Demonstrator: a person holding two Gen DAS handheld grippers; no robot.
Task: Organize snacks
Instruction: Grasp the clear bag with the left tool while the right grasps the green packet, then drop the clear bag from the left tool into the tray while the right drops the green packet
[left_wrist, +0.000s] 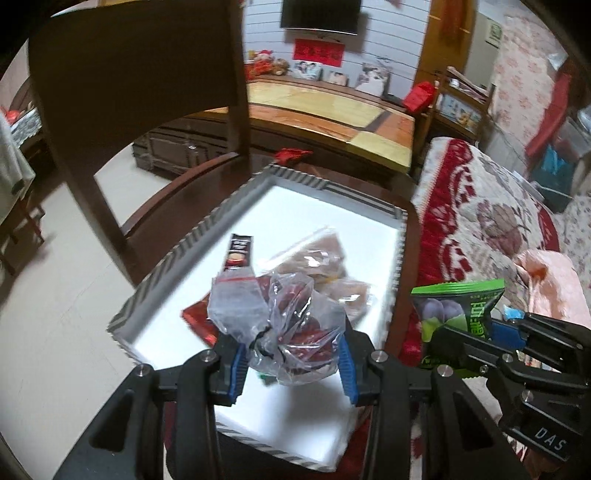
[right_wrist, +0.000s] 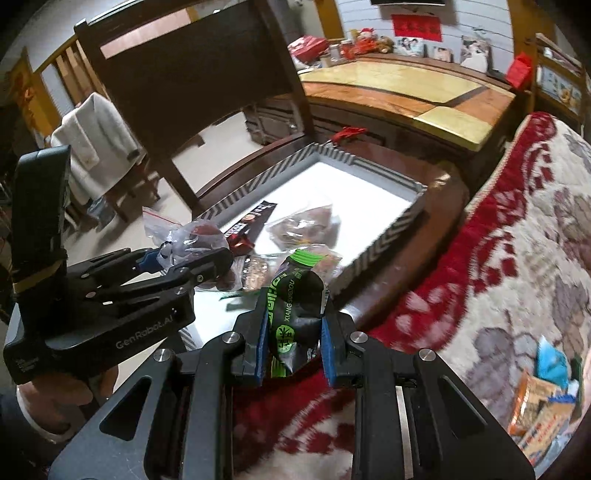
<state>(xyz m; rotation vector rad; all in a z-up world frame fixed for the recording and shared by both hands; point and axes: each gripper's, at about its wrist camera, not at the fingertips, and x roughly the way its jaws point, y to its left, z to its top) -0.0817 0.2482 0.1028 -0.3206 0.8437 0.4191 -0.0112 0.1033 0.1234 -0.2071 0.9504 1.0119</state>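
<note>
**Both grippers loaded above the snack tray**

I have a packet in each gripper. My left gripper (left_wrist: 291, 363) is clenched on a crumpled clear zip bag (left_wrist: 280, 325) with a red seal strip and dark reddish contents; the blue pads press its sides, and the bag bulges up between them. It hangs over the near part of the tray. My right gripper (right_wrist: 291, 347) is clamped tight on a green-and-black snack packet (right_wrist: 295, 314), pinched across its waist so that the top flares out above the pads. That packet sits just off the tray's near right edge, over the red patterned cover (right_wrist: 498, 258).

I judge both are held high and clear of the pile so that they can be carried in and released without dragging what already lies there.

The container is a shallow white tray (left_wrist: 207, 225) with a grey striped rim, resting on a dark wooden chair seat (left_wrist: 177, 192). Inside it — a slim black stick sachet (left_wrist: 236, 251) by the left wall, a red foil packet (left_wrist: 197, 319) partly under the held bag, and clear bags of brownish pieces (left_wrist: 325, 254) near the middle. The far half of the tray floor is bare.

More packets (right_wrist: 543, 402) lie on the cover at far right — not yet collected, I judge.
</note>
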